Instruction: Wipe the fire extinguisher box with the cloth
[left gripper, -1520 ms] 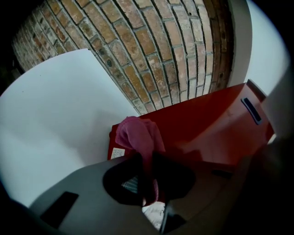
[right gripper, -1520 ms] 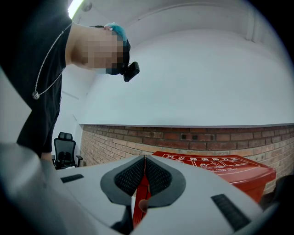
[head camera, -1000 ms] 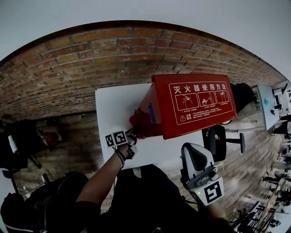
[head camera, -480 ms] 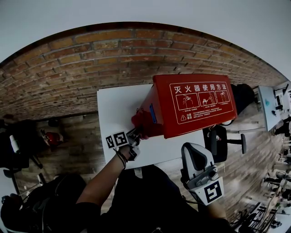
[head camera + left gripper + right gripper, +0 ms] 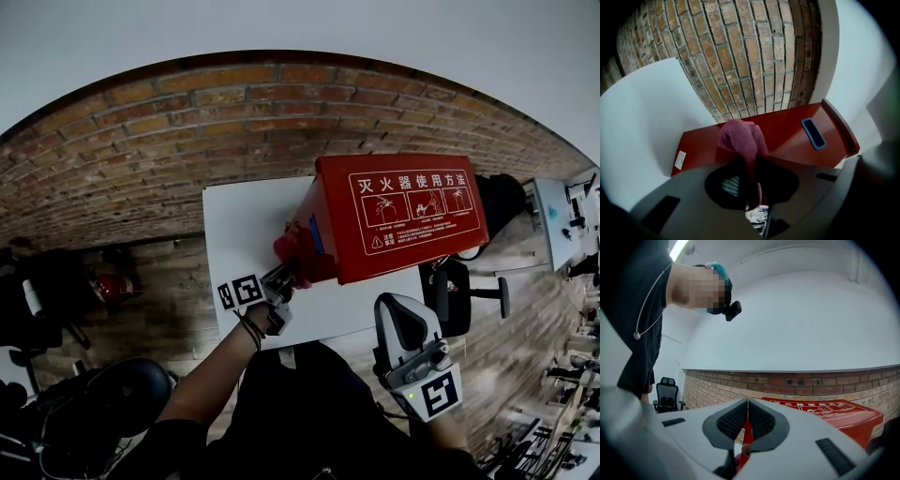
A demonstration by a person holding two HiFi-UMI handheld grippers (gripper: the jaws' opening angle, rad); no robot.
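the red fire extinguisher box (image 5: pixel 403 225) bears the white heading 灭火器使用方法 on its lid; smaller print illegible.

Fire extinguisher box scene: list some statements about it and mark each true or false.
1. The left gripper is shut on the pink cloth. True.
2. The cloth lies on the printed top of the red box. False: it is at the side face with the blue handle.
3. The right gripper holds a second cloth. False: its jaws are together on nothing, away from the box.
4. The box stands on a white table by a brick wall. True.
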